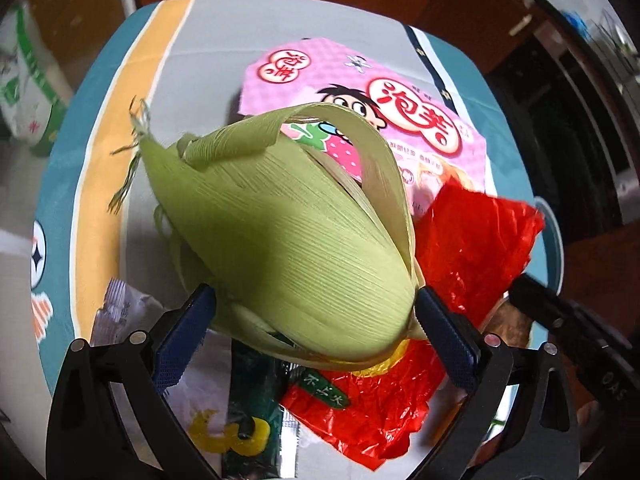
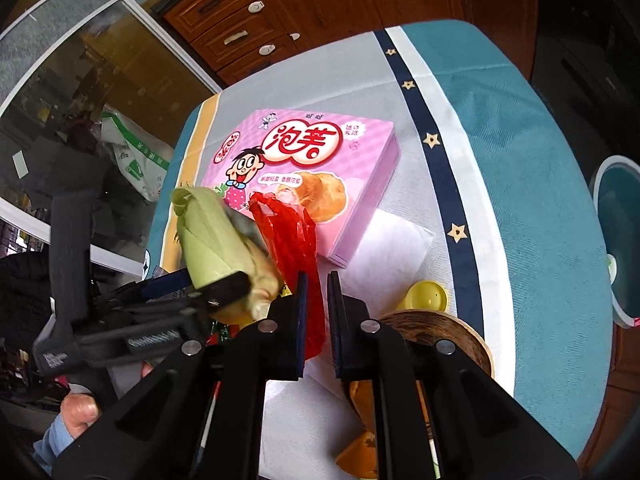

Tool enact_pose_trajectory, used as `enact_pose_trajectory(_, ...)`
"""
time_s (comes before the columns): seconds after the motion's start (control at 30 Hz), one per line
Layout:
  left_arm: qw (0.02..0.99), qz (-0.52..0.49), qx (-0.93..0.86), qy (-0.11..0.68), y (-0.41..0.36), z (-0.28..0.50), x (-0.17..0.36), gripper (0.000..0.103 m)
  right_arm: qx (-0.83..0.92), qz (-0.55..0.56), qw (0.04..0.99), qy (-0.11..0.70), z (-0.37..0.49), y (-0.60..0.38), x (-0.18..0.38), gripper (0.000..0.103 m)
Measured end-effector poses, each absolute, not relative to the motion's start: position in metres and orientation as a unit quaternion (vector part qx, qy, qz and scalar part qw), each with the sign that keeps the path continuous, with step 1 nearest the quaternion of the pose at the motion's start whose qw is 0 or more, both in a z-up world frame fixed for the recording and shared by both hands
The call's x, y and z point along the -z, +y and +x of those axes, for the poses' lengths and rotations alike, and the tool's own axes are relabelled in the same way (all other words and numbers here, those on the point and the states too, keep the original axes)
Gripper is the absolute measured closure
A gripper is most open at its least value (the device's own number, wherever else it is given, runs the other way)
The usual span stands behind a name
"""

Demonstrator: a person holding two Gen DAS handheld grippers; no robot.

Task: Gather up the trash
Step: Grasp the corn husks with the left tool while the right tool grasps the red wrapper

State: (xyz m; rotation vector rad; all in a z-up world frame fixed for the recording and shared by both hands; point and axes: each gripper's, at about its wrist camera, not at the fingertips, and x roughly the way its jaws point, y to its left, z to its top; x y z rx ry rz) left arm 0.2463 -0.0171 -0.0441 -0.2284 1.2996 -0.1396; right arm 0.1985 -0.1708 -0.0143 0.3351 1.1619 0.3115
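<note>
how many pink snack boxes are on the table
1. The pink snack box lies flat on the table, just beyond the corn husk and red plastic wrapper. Others could be hidden under the pile.

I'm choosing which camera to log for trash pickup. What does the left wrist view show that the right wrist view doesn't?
Left wrist only: a dark green wrapper under the left gripper.
Right wrist only: a white napkin, a yellow lid, a teal bin, and the right gripper pinching the red plastic bag.
Both: the corn husk, the pink snack box, the red bag.
</note>
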Motion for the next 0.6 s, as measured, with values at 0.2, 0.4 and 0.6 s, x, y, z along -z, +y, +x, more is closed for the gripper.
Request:
enact_pose_trajectory(0.2, 0.803, -0.077, 0.024, 0.59, -0.034, 0.254, 0.032, 0.003, -0.146, 0.18, 0.81, 0.538, 0.209, -0.182, 0.023, 0.05)
enact_pose_trajectory(0.4, 0.806, -0.072, 0.016, 0.588, -0.041, 0.258, 0.042, 0.007, -0.157, 0.192, 0.802, 0.544, 0.212, -0.186, 0.03, 0.048)
enact_pose_trajectory(0.6, 0.804, -0.085, 0.066, 0.585, -0.02, 0.239, 0.038, 0.032, -0.181, 0.185, 0.789, 0.558, 0.217, -0.17, 0.04, 0.048)
